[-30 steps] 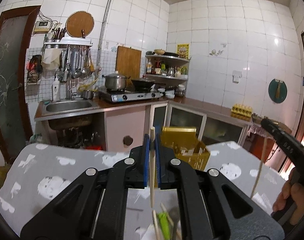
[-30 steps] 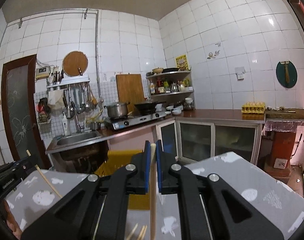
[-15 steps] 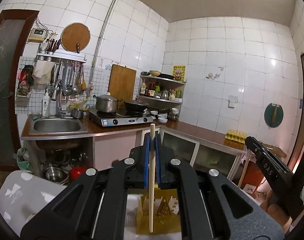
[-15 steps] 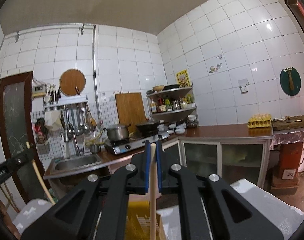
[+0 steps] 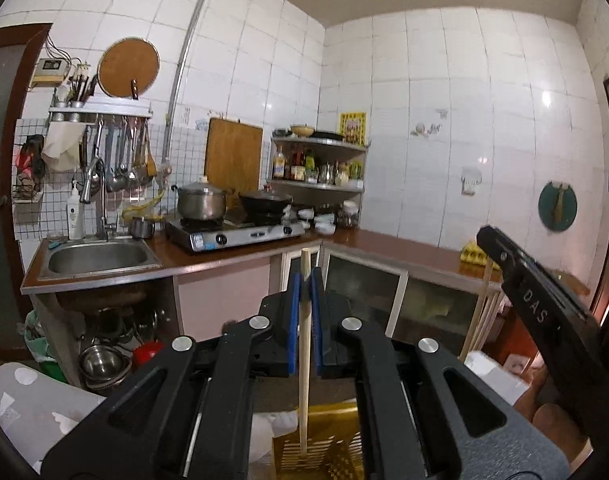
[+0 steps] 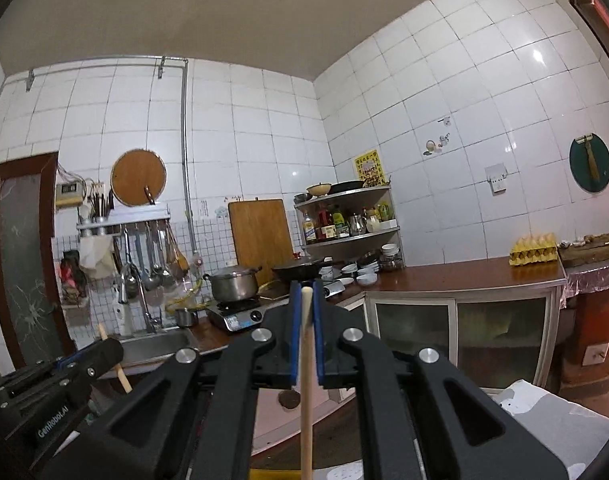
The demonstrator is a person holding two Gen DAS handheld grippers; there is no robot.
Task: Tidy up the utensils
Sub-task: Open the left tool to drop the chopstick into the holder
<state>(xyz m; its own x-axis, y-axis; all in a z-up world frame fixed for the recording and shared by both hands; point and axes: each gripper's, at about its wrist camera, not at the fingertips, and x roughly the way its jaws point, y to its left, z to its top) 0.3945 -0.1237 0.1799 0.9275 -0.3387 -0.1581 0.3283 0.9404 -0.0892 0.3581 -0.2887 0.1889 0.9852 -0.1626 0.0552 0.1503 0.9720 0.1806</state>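
My left claw [image 5: 304,284] pinches one wooden chopstick [image 5: 303,360] upright, its lower end hanging over the yellow basket [image 5: 316,440] just below. My right claw [image 6: 306,300] is clamped on a second chopstick [image 6: 306,392], also upright. Beyond them I see the brown worktop [image 5: 384,246] carrying a gas stove [image 5: 232,234], with the sink [image 5: 98,258] to its left.

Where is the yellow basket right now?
In the left wrist view, the yellow basket sits at the bottom centre, directly below the left gripper, with its chopstick pointing down into it.
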